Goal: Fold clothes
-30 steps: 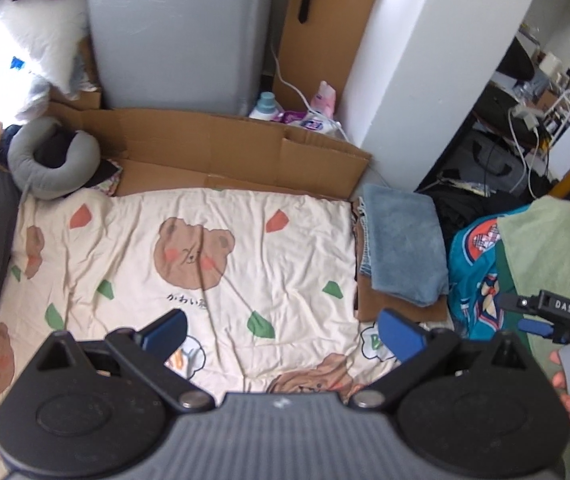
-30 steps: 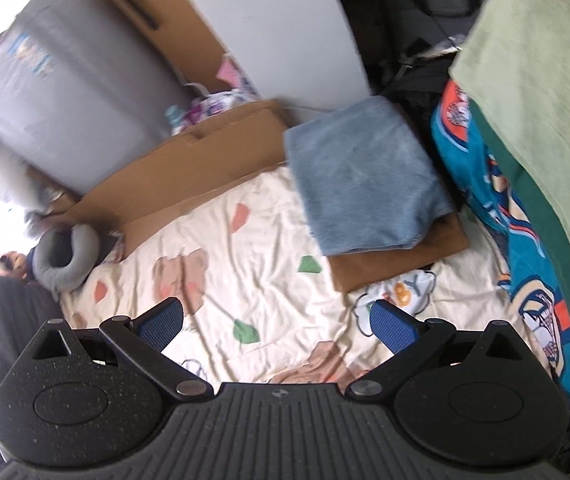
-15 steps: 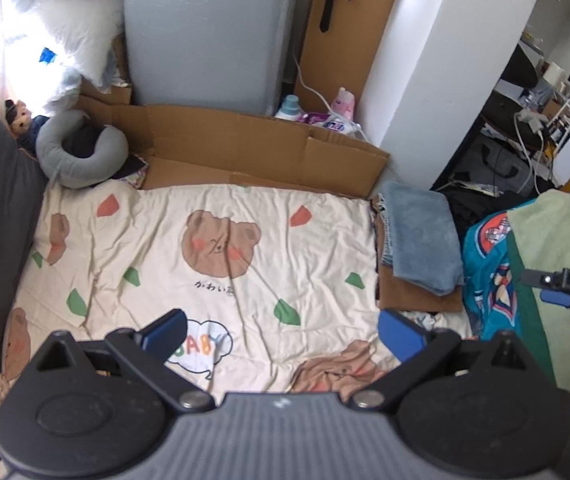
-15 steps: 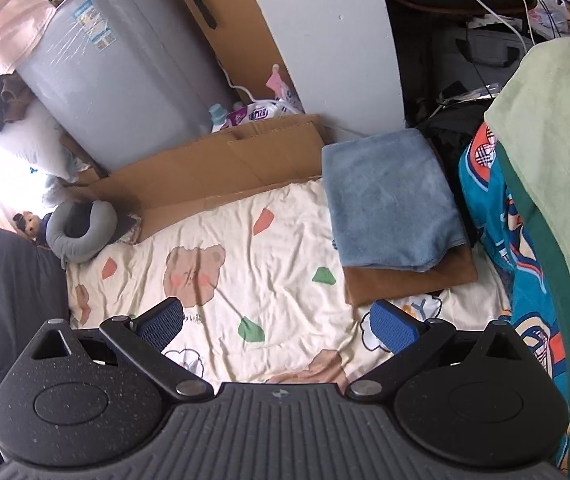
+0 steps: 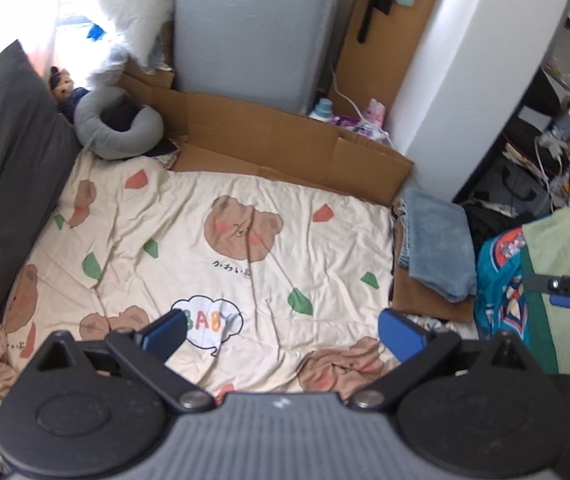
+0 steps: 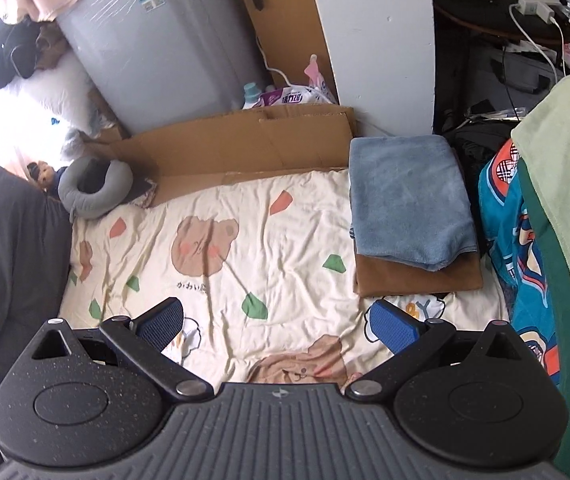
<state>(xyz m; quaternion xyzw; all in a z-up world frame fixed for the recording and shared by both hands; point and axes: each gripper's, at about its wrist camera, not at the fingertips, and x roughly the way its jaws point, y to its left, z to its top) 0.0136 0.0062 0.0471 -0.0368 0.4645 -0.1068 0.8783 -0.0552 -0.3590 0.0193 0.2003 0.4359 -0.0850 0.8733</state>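
Clothes already folded, a blue garment [image 6: 409, 208] on a brown one [image 6: 417, 278], are being shown stacked at the right edge of a bear-print bedsheet [image 6: 285, 236], beside flattened cardboard [image 6: 245, 140]. More fabric, a teal printed piece [image 6: 521, 240] under a green one [image 6: 565, 184], is being seen heaped further right. Both cameras are being lifted and pulled back compared with a second ago, so more of the room is being revealed. The left gripper [image 5: 283, 330] and right gripper [image 6: 277, 320] are being held wide apart above the sheet, fingers [image 6: 393, 326] released and carrying nothing. By this judgement, one fold is finished and the next garment is being awaited.
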